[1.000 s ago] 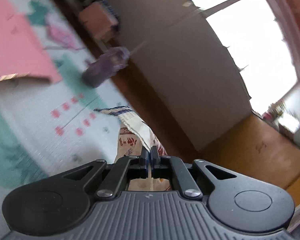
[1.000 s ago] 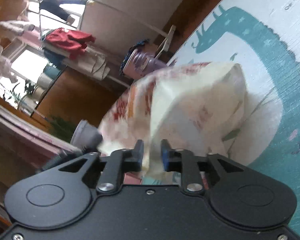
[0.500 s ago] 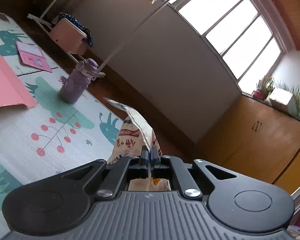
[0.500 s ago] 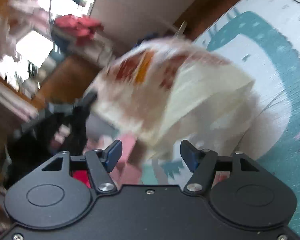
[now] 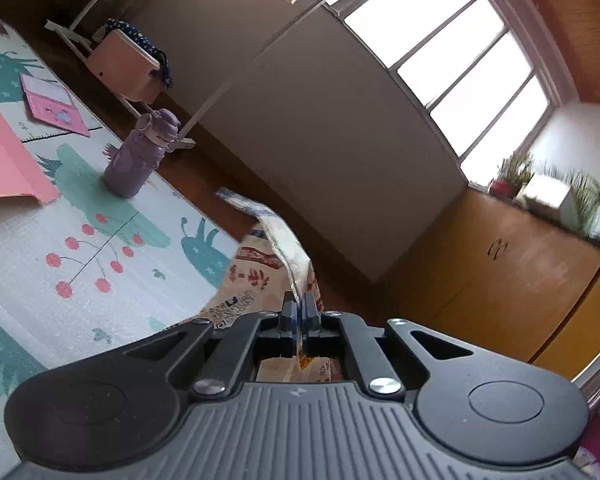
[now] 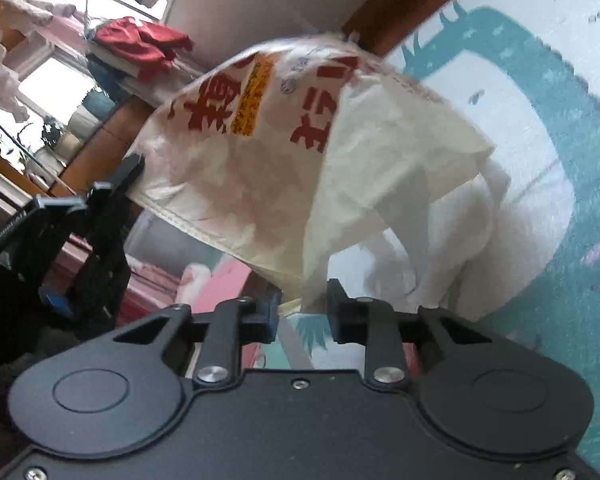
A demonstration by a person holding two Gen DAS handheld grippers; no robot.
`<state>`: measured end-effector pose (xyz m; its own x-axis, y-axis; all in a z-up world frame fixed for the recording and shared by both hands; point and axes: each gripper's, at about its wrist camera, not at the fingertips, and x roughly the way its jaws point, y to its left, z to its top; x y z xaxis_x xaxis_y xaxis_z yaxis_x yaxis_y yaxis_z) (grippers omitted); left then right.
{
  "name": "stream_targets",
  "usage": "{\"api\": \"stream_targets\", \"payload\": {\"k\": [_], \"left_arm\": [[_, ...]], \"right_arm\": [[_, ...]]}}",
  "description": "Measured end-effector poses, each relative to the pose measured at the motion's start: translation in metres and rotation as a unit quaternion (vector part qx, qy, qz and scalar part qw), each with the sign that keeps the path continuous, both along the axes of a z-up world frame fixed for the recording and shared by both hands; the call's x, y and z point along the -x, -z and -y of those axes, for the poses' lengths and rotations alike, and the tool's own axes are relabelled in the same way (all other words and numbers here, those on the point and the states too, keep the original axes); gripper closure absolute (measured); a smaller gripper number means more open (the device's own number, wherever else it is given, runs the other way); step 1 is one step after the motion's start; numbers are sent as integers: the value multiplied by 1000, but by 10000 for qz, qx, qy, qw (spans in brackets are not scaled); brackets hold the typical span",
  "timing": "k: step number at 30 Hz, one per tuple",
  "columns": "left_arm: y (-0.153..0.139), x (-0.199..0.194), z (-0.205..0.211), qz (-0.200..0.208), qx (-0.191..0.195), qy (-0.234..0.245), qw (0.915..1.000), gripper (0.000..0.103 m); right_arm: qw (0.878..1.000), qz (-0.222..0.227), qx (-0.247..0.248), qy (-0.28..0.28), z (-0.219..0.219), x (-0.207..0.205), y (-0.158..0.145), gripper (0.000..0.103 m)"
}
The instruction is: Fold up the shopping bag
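The left gripper [image 5: 299, 310] has its fingers pressed together on a thin edge of the shopping bag [image 6: 300, 152], which hangs above the play mat [image 5: 40, 264]. The right gripper [image 6: 302, 312] has just been closing; bag cloth lies between its fingers, though whether they pinch it cannot be told. Beyond the bag, on the mat, stands a purple bottle [image 5: 140, 156]. Judged step: regrasping the lifted bag. Next, the right fingers need a firm pinch before the bag is laid flat.

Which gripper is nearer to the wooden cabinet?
Left. The left gripper, clamping the shopping bag, sits between the wooden cabinet and the right gripper, whose jaws have just been closing on a bag corner.
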<state>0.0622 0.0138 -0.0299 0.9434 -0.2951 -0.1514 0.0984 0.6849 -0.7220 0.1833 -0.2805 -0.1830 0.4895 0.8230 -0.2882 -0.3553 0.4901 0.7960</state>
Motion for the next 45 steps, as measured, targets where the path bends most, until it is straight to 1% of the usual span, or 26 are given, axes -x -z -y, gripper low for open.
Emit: {"api": "stream_targets", "payload": {"k": [2,4,6,8,10,12,14,15,16,18,19,22,24,25,27,29,31,34,35,36,37,39,41,43,44,45], "left_arm": [[-2,-2,-5,-2,62,-38,10000,101],[-5,-4,-15,17,276,-106,9996,101],[-9,-8,-22,1,314,-118,9994,101],[-12,-13,-27,-51,240,-113,9996,101],[-9,-21,-30,-408,165,155,9989,100],[-2,-22,-26,-721,33,157,9973,90],[8,-25,-18,-1038,-179,161,9943,49],[11,-25,-16,-1079,-198,137,9939,48],[14,-24,-15,-1048,-183,131,9942,49],[18,-25,-15,-917,-166,118,9956,84],[19,-26,-14,-956,-233,92,9951,95],[23,-24,-15,-966,-275,-129,9949,98],[22,-18,-17,-847,-197,-254,9959,99],[21,-16,-20,-781,-135,-270,9965,99],[18,-13,-26,-653,-15,-297,9974,101],[12,-8,-40,-526,121,-401,9977,101],[4,-7,-48,-592,-128,-533,9967,101],[-1,-5,-47,-546,-198,-551,9968,101],[-1,-6,-47,-518,-179,-516,9972,101],[-2,-6,-46,-488,-157,-478,9975,101],[0,-6,-46,-487,-125,-401,9979,101],[3,-5,-45,-486,-78,-294,9984,101],[7,-4,-46,-482,66,-145,9987,101],[14,-4,-46,-493,261,121,9984,101],[15,-4,-45,-492,278,138,9983,101],[20,-3,-45,-551,442,141,9974,101]], "right_arm": [[9998,159,134,-4,0,1,-3,80],[9968,530,596,-111,-7,3,-9,81],[9795,1496,1319,-283,-20,16,-25,81],[9744,1748,1386,-285,-21,21,-30,81],[9686,1933,1545,-261,-22,25,-33,82],[9638,2069,1660,-275,-23,28,-34,82],[9623,2144,1649,-284,-24,30,-36,82],[9591,2257,1679,-324,-25,33,-38,82],[9567,2333,1700,-370,-25,35,-39,82],[9515,2429,1833,-452,-27,41,-39,82],[9528,2384,1830,-429,-26,40,-38,82],[9597,2188,1739,-294,-21,34,-38,82],[9557,2275,1851,-230,-19,34,-40,82],[9529,2326,1930,-254,-20,33,-40,99],[9564,2177,1943,-68,-15,22,-39,103],[9682,1813,1712,225,0,5,-35,103],[9644,2009,1709,177,5,7,-39,103],[9593,2273,1675,-23,-2,19,-49,103],[9619,2254,1534,-190,-5,22,-51,102],[9626,2261,1466,-284,-7,24,-52,92],[9599,2362,1482,-308,-10,29,-54,66],[9524,2638,1516,-170,-13,38,-57,37],[9418,3032,1450,-41,-12,46,-59,37],[9243,3534,1433,-116,-12,51,-61,42],[9202,3576,1557,-333,-17,49,-62,54],[9170,3541,1764,-516,-23,47,-61,102]]}}
